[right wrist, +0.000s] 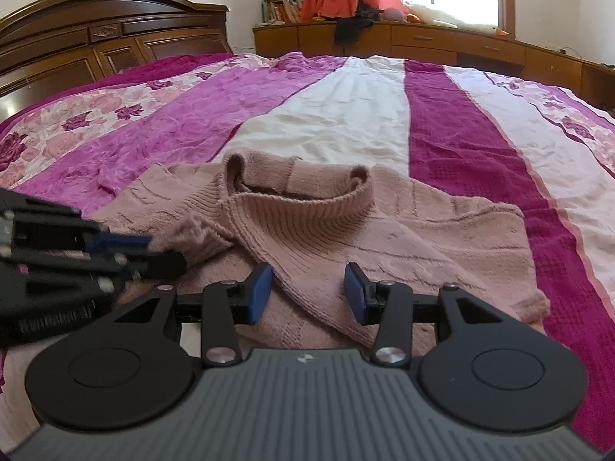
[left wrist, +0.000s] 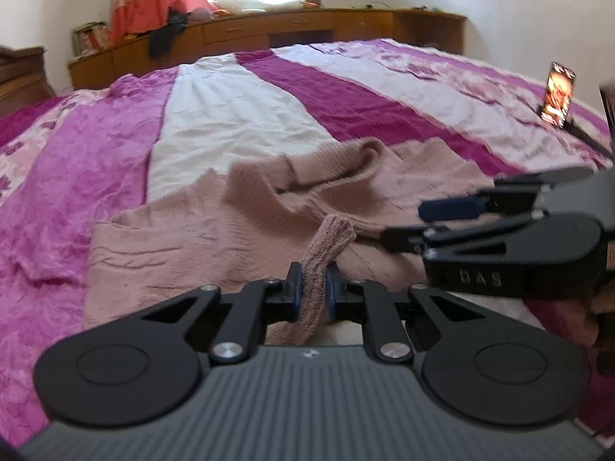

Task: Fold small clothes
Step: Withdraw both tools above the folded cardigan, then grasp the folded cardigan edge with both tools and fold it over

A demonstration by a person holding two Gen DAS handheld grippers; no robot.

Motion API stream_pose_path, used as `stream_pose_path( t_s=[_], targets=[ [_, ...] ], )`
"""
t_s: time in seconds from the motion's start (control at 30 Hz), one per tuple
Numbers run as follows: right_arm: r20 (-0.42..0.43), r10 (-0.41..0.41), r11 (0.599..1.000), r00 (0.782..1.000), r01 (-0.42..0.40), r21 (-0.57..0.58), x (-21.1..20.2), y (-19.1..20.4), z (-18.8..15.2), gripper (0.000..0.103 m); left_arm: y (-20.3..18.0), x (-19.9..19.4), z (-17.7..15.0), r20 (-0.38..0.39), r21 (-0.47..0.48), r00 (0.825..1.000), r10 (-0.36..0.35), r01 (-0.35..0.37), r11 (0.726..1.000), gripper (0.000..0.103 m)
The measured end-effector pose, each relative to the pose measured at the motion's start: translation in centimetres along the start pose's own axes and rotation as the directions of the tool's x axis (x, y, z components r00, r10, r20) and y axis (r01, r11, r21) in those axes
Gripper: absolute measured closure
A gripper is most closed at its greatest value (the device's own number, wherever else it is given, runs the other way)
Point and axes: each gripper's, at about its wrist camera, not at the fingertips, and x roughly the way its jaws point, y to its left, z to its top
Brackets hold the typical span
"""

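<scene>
Left gripper [left wrist: 312, 288]: nearest the lens in the left wrist view; its pads are closed on a sleeve cuff [left wrist: 326, 246] of the sweater.
Right gripper [right wrist: 307, 292]: jaws held wide, nothing between them, poised just above the knit.
Sweater [right wrist: 346, 238]: a pink knit laid on the near part of the striped bedspread [right wrist: 346, 115], collar [right wrist: 300, 188] toward the far side.
Step in hand: judged to be the sleeve fold, the cuff being gripped for carrying across the body.
Next move: the cuff is to be laid flat over the chest and released; the free gripper is likely needed on the other side.
</scene>
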Motion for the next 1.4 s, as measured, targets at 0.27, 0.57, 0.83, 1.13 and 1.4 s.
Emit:
stream_pose_path(
  t_s=[0.27,0.57,0.83,1.13,1.4],
  targets=[
    [-0.018,0.086,0.996,0.996,-0.086,-0.021,2.5,1.3,1.2,0.053,4.5,-0.2,2.8,0.042,-0.02,0.983,0.177,-0.177,0.984,0.09],
    [-0.004,0.032,0.993,0.999,-0.032,-0.114,3.9,2.3,1.8,0.092,10.5,2.1,5.2,0.046,-0.02,0.934,0.353,-0.353,0.935,0.091],
    [0.107,-0.135,0.987,0.985,0.143,-0.068,1.6,-3.2,5.0,0.095,13.4,5.1,5.2,0.021,0.011,0.903,0.428,-0.429,0.903,0.091],
    [0.028,-0.308,0.951,0.951,0.308,-0.004,4.9,-12.6,6.3,0.095,15.5,9.4,4.9,-0.018,0.064,0.889,0.458,-0.456,0.888,0.091],
    [-0.08,-0.287,0.956,0.955,0.291,0.037,9.2,-16.2,4.6,0.093,17.0,11.4,2.9,-0.105,0.047,0.882,0.459,-0.456,0.888,0.089]
  ],
)
